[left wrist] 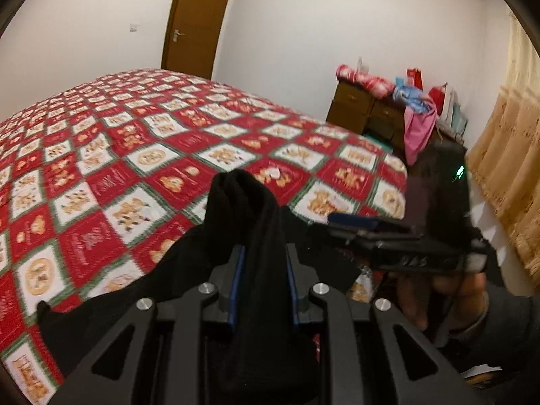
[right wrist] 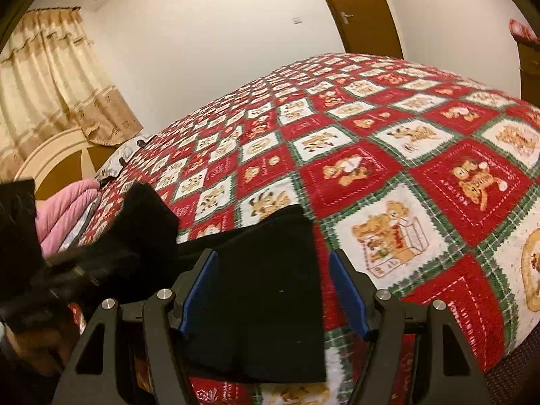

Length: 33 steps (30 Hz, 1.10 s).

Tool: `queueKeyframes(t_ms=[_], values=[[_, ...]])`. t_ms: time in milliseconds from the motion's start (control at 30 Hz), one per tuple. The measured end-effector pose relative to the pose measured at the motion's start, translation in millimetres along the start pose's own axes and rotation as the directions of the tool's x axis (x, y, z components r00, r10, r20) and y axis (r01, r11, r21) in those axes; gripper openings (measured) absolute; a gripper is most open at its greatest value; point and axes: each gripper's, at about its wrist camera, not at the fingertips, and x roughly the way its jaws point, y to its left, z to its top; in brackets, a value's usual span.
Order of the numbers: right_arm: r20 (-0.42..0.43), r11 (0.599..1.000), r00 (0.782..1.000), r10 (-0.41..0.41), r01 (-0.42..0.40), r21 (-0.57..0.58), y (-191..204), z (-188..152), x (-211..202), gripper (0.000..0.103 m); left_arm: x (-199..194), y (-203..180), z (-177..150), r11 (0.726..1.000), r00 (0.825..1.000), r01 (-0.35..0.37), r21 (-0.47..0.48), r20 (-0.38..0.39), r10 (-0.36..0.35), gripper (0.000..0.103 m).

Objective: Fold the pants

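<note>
Black pants (right wrist: pixel 270 303) lie on a red, white and green patchwork quilt (right wrist: pixel 405 168) at the bed's near edge. My right gripper (right wrist: pixel 273 256) stands open over the flat part, its blue pads wide apart and the right pad clear of the cloth. To the left, my left gripper (right wrist: pixel 67 270) is blurred and lifts a bunched end of the pants (right wrist: pixel 145 216). In the left wrist view, that gripper (left wrist: pixel 265 253) is shut on a raised fold of the pants (left wrist: pixel 236 202) above the quilt (left wrist: pixel 135 155). The right gripper (left wrist: pixel 341 224) sits to its right, held by a hand (left wrist: pixel 438 290).
A brown dresser (left wrist: pixel 364 108) piled with clothes and bags stands beyond the bed's far corner, with a pink cloth (left wrist: pixel 418 128) hanging off it. Yellow curtains (left wrist: pixel 506 168) cover the right side. A brown door (left wrist: pixel 195 23) is behind the bed. Pink bedding (right wrist: pixel 67 209) lies by the headboard (right wrist: pixel 57 155).
</note>
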Motion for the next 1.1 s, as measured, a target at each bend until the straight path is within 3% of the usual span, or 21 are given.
queueKeyframes(t_ms=[167, 333, 433, 533, 700, 833, 967, 1033, 1100], values=[[-0.013, 0.998, 1.000, 0.011, -0.011, 0.055, -12.9, 1.4, 3.2, 0.069, 23.1, -5.4, -11.5, 0.999, 0.999, 0.030, -0.013, -0.037, -0.030, 0.026], [-0.022, 0.996, 0.999, 0.029, -0.027, 0.084, -18.1, 1.5, 4.6, 0.069, -0.3, -13.4, -13.1, 0.998, 0.998, 0.055, 0.008, 0.036, -0.055, 0.041], [-0.037, 0.992, 0.997, 0.070, -0.066, 0.104, -16.7, 3.2, 2.2, 0.069, -16.7, -10.2, -14.9, 1.000, 0.996, -0.004, 0.007, 0.086, 0.003, 0.053], [-0.090, 0.990, 0.988, 0.123, -0.116, 0.078, -2.7, 2.2, 2.7, 0.069, -34.3, 3.4, -27.6, 0.994, 0.988, -0.106, -0.027, 0.113, 0.108, 0.066], [-0.180, 0.991, 0.974, 0.136, -0.132, 0.034, 12.5, -12.7, 20.2, 0.069, -44.0, 34.4, -57.1, 0.962, 0.961, -0.260, -0.079, 0.073, 0.266, 0.068], [-0.179, 0.995, 0.980, 0.090, -0.098, -0.036, 21.6, -19.7, 25.3, 0.069, -43.9, 54.3, -68.6, 0.936, 0.939, -0.335, -0.112, 0.041, 0.341, 0.068], [-0.168, 0.993, 0.982, 0.089, -0.100, -0.056, 28.9, -23.7, 29.6, 0.068, -41.5, 62.2, -74.2, 0.938, 0.944, -0.320, -0.136, 0.033, 0.327, 0.069], [-0.179, 0.987, 0.975, 0.134, -0.147, -0.060, 35.6, -27.5, 32.4, 0.062, -39.6, 65.3, -76.8, 0.938, 0.948, -0.310, -0.152, 0.026, 0.318, 0.069], [-0.173, 0.988, 0.979, 0.111, -0.128, -0.089, 41.0, -30.2, 33.1, 0.061, -38.8, 68.8, -79.6, 0.938, 0.950, -0.304, -0.164, 0.018, 0.311, 0.069]])
